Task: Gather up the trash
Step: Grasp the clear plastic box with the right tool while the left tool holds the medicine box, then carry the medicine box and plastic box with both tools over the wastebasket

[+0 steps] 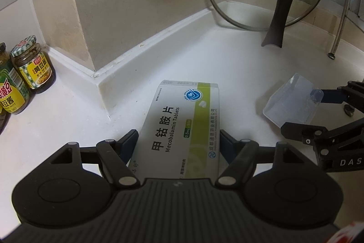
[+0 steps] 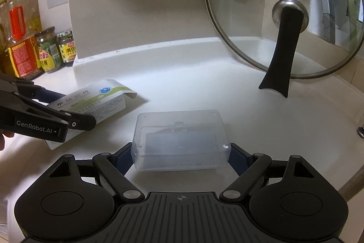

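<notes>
A white and green tablet box lies lengthwise between the blue pads of my left gripper, which is shut on its two long sides. In the right wrist view the same tablet box sits tilted, its far flap open, with the left gripper clamped on it. A clear plastic box with a closed lid rests on the white counter. My right gripper is shut on its two short ends. From the left wrist view the clear box shows between the right gripper fingers.
A glass pot lid with a black handle leans against the back corner. Sauce jars and oil bottles stand at the left by the wall. A metal rack leg stands at the right. A wall column juts out.
</notes>
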### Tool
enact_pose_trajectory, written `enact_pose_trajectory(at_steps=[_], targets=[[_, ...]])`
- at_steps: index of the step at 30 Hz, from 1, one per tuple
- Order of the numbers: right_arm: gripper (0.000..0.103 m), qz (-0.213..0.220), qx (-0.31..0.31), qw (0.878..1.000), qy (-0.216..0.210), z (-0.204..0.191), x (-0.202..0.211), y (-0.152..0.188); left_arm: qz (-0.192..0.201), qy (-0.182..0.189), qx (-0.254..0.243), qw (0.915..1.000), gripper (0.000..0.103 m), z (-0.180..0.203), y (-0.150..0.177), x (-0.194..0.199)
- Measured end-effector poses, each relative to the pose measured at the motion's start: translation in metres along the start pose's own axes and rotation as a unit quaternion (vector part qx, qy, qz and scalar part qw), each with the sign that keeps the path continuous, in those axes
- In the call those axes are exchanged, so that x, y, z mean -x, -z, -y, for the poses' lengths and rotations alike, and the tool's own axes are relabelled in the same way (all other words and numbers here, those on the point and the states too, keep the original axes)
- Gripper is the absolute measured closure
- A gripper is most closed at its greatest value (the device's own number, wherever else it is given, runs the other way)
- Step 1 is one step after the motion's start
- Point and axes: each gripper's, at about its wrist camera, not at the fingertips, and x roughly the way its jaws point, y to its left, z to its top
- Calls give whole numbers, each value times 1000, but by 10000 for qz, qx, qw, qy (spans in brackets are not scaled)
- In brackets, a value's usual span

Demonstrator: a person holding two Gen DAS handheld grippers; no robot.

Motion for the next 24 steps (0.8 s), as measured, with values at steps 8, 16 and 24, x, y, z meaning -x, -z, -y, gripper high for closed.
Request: enact_pose_trajectory(at_steps=[8, 16, 24], targets=[[18, 132, -167, 9998, 13, -11, 31, 2, 177, 154, 110, 9997, 30, -5, 13, 36], [18, 268, -311, 9992, 10, -42, 76, 12, 288, 266, 270, 9989, 30, -16, 39, 90], [18, 402, -463, 9981, -38, -97, 136, 39, 436, 442, 453, 9970, 30, -31, 81, 163]])
